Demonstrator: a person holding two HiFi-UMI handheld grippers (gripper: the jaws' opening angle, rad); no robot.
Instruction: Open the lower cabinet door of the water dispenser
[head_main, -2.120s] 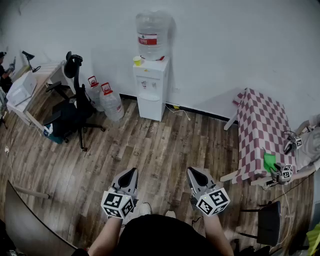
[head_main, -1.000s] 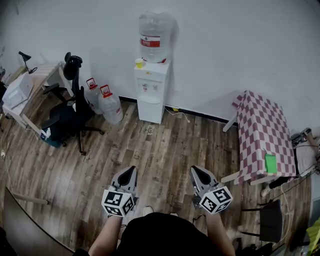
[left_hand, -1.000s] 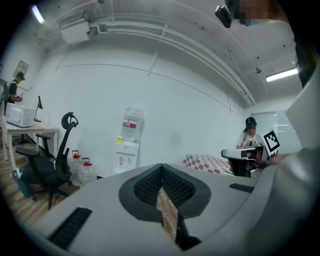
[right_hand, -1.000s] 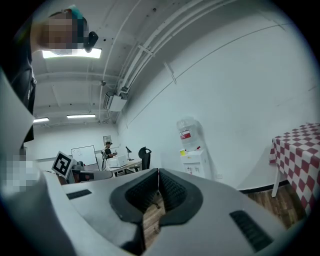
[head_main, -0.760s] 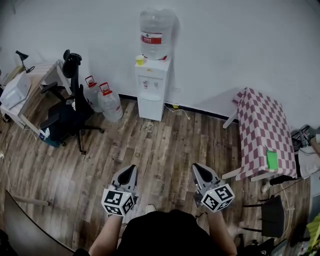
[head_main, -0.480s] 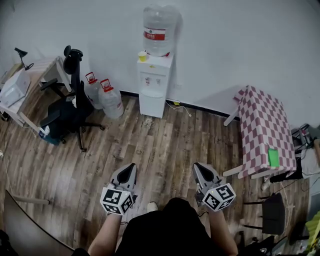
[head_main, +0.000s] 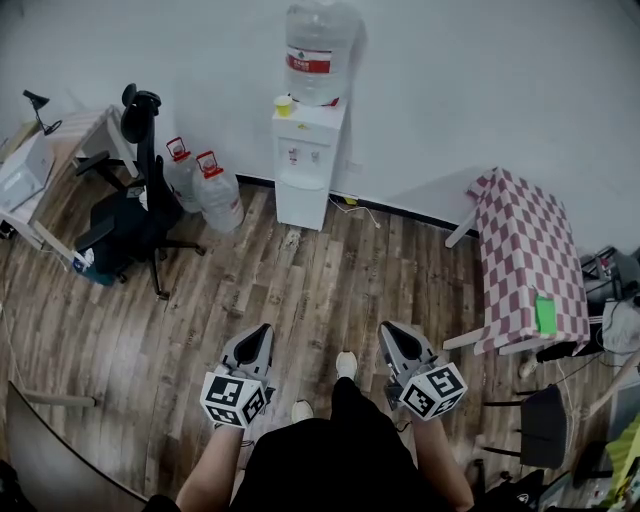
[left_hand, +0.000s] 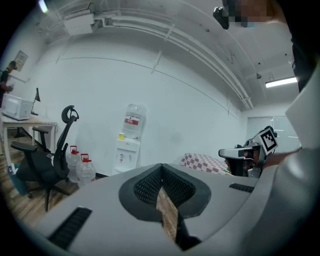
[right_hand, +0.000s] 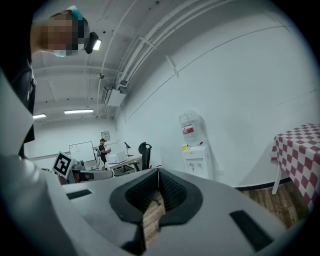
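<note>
Since the earlier frames the person has stepped forward over the wooden floor: 1 shoe now shows out in front, between the 2 tongs, and the other person once seen at the right edge has gone from the head view. Both tongs have kept their places low in that view, side by side and well apart.

The left tongs are fully closed with nothing between the pads, and so are the right tongs; each gripper view shows only a strip of floor past the joined tips.

The water dispenser stands against the white wall, far ahead of both tongs, with a big bottle on top and a yellow cup beside it. Its lower cabinet door looks shut.

To its left stand 2 spare bottles and a black office chair. A checked desk sits at the right, a green thing lying on it.
</note>
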